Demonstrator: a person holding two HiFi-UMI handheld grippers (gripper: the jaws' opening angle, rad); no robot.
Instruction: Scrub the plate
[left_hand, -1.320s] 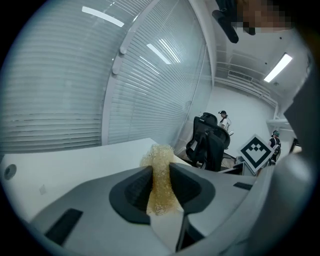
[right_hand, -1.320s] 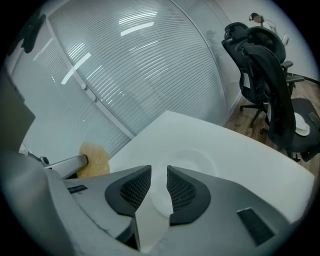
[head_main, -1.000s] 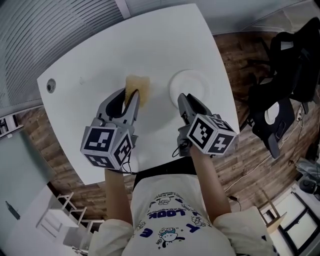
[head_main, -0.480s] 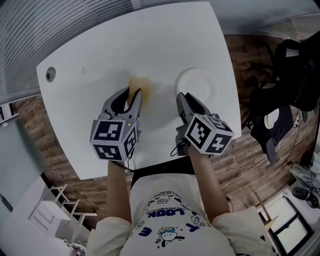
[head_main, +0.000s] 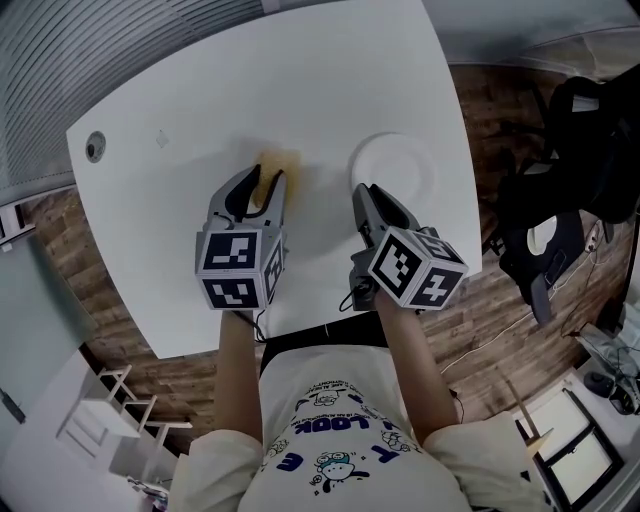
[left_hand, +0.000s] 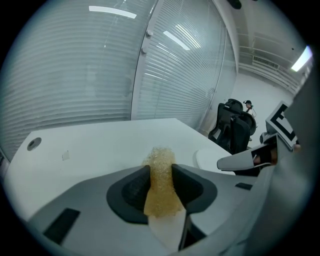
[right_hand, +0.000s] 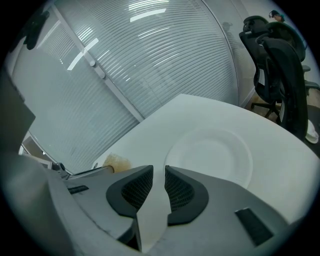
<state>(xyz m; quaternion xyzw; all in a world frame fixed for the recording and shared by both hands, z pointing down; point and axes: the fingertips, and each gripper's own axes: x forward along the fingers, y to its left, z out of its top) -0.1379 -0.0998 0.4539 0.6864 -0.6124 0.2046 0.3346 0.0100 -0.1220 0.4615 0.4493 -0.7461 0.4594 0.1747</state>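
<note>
On the white worktop (head_main: 330, 90), between slatted blinds (head_main: 120, 40) and a black chair (head_main: 590, 130) on a wood floor (head_main: 500, 300), the plate (head_main: 395, 170) lies just ahead of the right tool (head_main: 365, 195), which is empty and has just been narrowing, while the left tool (head_main: 265, 178), its jaws just loosened a little, pinches a sponge (head_main: 285, 160).

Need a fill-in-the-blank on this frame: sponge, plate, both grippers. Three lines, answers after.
1. The yellow sponge is pinched between the fingers of the ____ gripper.
2. The white plate lies on the table just ahead of the ____ gripper.
3. Between the fingers of the right gripper there is ____.

Missing: left; right; nothing.

Note: the fingers of the left gripper have just been opening, with the sponge between them; the right ones have just been closing, with nothing between them.
</note>
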